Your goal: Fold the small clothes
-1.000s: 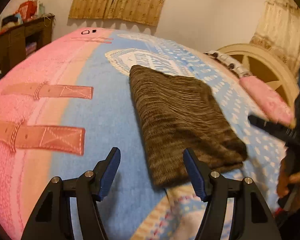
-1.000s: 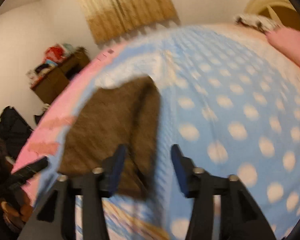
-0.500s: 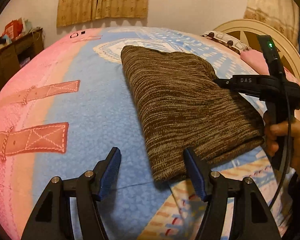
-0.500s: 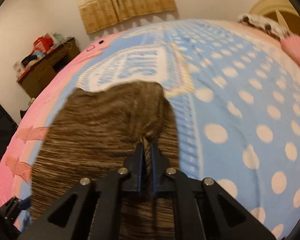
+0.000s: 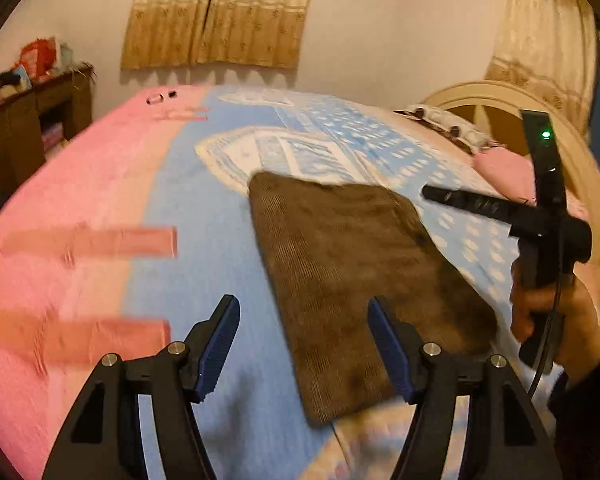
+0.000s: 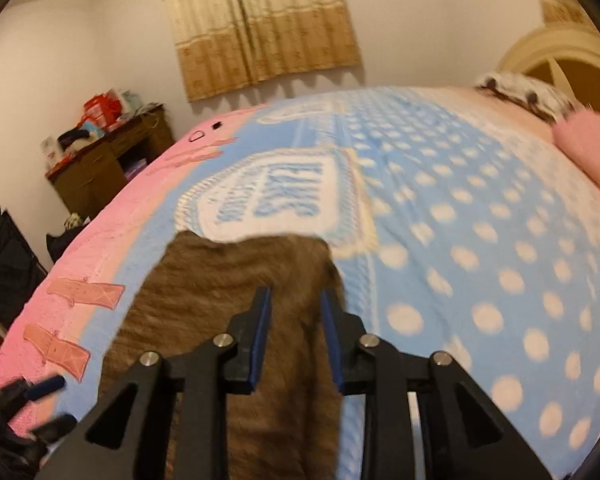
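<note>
A brown knitted garment [image 5: 356,280] lies folded into a rough rectangle on the bed, resting on the blue part of a pink and blue blanket [image 5: 204,248], just below a white printed panel with blue lettering [image 6: 276,196]. Its near edge reaches a yellowish patterned border of the blanket.

The left gripper [image 5: 304,344] hangs over the near left side of the garment with its blue-padded fingers [image 5: 220,344] wide apart; nothing is between them, and the right-hand finger sits in front of the cloth's lower edge while the left one is over bare blue blanket. The right gripper [image 6: 294,328] is over the garment's right side, its fingers [image 6: 260,332] partly apart and having just been opening; the brown cloth shows in the gap behind them, but the pads do not press on it. In the left wrist view that same gripper appears at the right edge, held by a hand [image 5: 556,312], with a green light on its upright black stem and a cable running down.

Pink strap shapes are printed on the pink half of the blanket. A pink pillow [image 6: 592,148] and a spotted one [image 6: 520,88] lie at the head of the bed by a cream headboard [image 5: 496,104]. Beige curtains [image 6: 260,24] hang on the far wall, and a dark wooden dresser [image 6: 104,164] with clutter on top stands at the left.
</note>
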Demonstrator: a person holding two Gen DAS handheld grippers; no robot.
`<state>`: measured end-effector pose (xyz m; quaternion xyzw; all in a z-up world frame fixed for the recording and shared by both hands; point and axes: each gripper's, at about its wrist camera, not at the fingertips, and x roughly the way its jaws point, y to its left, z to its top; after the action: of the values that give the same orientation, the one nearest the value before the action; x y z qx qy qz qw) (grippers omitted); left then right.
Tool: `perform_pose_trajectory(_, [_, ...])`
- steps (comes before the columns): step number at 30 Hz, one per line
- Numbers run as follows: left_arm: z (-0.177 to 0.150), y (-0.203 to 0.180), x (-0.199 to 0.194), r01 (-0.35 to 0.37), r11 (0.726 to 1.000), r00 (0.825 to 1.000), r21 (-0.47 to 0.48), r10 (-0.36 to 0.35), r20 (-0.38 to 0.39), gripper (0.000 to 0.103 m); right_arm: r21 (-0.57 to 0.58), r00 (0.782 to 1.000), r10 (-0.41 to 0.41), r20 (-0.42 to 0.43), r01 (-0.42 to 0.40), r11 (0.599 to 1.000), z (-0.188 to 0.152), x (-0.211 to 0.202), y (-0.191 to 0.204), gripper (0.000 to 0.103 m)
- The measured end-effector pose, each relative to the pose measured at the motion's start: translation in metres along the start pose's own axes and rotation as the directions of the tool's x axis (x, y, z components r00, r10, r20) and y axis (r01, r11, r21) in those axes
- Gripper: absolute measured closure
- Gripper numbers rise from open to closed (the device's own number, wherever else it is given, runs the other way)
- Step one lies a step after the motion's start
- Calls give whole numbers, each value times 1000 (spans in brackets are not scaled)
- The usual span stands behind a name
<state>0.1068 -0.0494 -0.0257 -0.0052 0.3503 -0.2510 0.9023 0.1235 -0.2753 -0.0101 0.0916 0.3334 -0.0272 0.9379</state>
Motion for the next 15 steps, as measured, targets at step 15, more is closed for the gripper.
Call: perform_pose_trajectory(15, [0,8,82,-84,985,986,-148,62,-152,26,147,986,-16,-166,41,988,15,99,-31,82])
